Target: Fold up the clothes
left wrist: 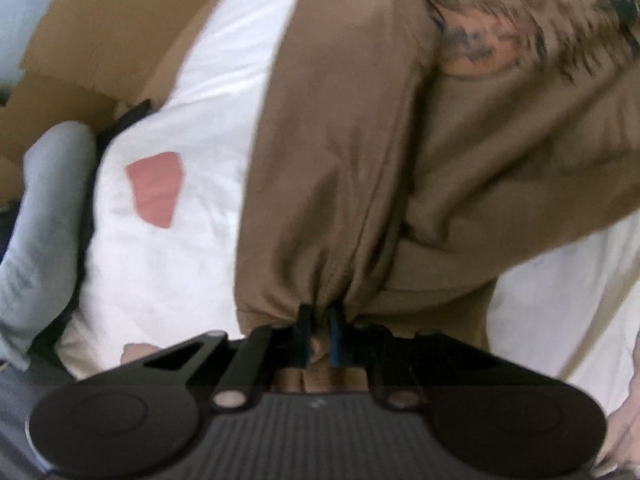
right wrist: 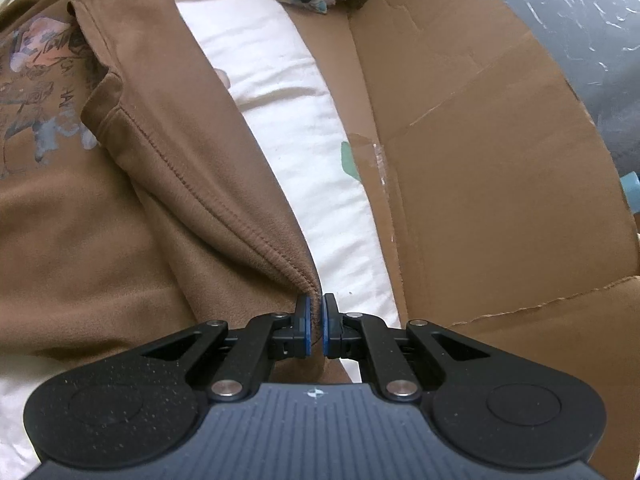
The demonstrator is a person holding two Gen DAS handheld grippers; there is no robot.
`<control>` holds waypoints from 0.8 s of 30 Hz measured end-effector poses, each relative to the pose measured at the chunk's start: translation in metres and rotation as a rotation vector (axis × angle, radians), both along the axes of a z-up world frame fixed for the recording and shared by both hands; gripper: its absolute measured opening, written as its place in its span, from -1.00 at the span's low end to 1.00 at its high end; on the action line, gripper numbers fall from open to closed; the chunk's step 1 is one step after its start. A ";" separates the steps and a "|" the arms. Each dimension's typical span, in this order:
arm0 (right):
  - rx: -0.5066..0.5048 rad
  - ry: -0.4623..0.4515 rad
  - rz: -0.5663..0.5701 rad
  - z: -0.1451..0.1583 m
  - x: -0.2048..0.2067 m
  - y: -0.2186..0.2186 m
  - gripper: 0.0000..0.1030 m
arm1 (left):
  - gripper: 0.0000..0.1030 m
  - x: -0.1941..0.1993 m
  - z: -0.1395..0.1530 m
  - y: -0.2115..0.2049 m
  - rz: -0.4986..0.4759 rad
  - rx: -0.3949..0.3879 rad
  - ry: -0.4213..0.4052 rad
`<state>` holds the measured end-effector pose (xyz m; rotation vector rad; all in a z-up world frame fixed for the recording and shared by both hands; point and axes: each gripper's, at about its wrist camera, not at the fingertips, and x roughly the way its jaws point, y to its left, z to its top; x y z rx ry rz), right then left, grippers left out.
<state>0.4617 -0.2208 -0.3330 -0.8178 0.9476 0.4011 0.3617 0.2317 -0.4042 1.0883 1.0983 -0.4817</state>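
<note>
Left gripper (left wrist: 319, 334): pinching gathered, soft brown shirt (left wrist: 332, 200) fabric. Shirt: fleecy, printed front, lying on a white quilted sheet (right wrist: 288, 120). Right gripper (right wrist: 316, 330): clamped on its ribbed stitched hem. Flat corrugated cardboard (right wrist: 480, 160) beside.

Left wrist view: soft with motion blur throughout, white sheet (left wrist: 192, 128) nearly blown out. Right wrist view: sharp, even diffuse daylight, seam stitching crisp. Both bow strongly at edges; corners dark. Shadows faint, no hard glare.
</note>
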 end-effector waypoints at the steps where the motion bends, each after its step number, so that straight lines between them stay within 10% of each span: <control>1: 0.007 -0.006 -0.009 0.002 0.001 -0.001 -0.94 | -0.85 0.001 0.008 0.002 0.020 -0.025 -0.025; 10: 0.019 -0.068 -0.065 0.015 0.008 -0.005 -0.95 | -0.87 0.018 0.059 0.022 0.204 -0.177 -0.211; 24: 0.058 -0.156 -0.319 -0.002 0.063 -0.002 -0.95 | -0.88 0.077 0.055 0.049 0.613 -0.317 -0.311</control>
